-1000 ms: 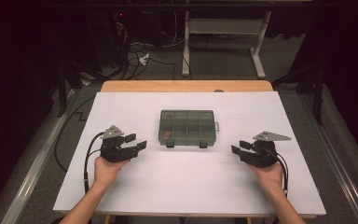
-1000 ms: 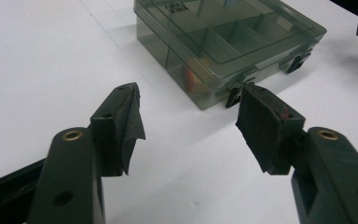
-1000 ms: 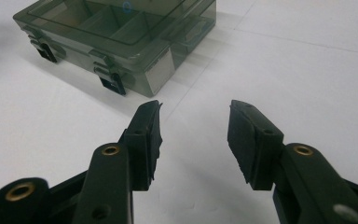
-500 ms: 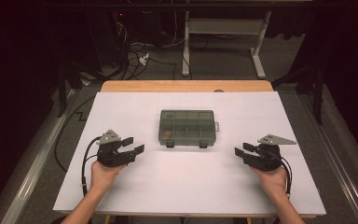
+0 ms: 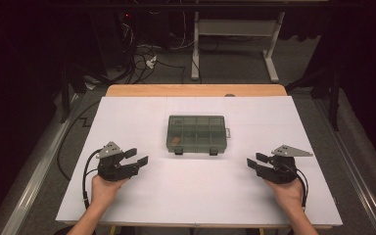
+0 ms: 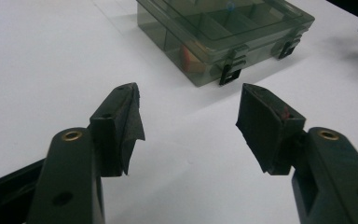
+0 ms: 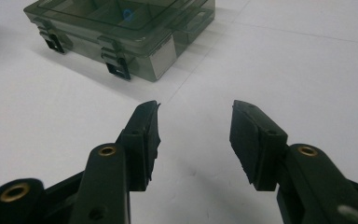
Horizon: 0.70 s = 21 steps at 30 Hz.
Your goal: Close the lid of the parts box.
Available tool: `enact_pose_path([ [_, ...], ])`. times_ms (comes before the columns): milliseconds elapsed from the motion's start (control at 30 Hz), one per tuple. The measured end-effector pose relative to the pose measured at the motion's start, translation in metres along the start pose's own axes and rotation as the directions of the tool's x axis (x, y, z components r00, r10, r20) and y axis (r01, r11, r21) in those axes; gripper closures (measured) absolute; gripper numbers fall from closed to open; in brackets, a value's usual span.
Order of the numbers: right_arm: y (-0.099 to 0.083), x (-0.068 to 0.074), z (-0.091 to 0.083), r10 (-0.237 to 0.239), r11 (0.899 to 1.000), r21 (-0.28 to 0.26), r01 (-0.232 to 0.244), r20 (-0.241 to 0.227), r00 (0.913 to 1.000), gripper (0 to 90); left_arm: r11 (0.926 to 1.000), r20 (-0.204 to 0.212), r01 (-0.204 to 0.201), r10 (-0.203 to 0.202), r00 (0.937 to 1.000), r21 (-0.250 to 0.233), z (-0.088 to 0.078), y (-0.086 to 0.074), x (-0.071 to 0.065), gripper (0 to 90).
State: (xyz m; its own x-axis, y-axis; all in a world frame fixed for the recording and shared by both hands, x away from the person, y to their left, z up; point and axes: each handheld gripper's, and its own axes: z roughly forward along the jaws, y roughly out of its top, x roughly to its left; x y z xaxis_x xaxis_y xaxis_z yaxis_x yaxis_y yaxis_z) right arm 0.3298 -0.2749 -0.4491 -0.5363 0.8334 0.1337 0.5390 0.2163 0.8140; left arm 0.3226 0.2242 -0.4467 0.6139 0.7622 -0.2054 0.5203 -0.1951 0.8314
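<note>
Now both grippers, left (image 5: 136,156) and right (image 5: 254,160), are hovering with fingers wide and empty; approaching the latched box (image 5: 196,133) crookedly could be shoving it across the tabletop (image 5: 196,196).

You see a glossy, see-through smoky plastic box (image 5: 196,133) at frame centre, on smooth matt white paper (image 5: 127,117) over a wooden table (image 5: 196,90)

Right hand-held gripper (image 7: 193,133) gapes with nothing between its jaws, aimed past the closed compartment box's (image 7: 121,32) 2 latches on the white bench (image 7: 284,60).
</note>
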Motion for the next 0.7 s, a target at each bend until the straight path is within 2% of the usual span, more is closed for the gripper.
enact_pose_path([
  [700,-0.013,0.001,-0.013,-0.006,1.000,-0.013,0.006,0.010,0.9999,50.7,0.9995,-0.022,0.021,-0.022,0.9995,-0.022,-0.018,-0.019,-0.001,39.8],
])
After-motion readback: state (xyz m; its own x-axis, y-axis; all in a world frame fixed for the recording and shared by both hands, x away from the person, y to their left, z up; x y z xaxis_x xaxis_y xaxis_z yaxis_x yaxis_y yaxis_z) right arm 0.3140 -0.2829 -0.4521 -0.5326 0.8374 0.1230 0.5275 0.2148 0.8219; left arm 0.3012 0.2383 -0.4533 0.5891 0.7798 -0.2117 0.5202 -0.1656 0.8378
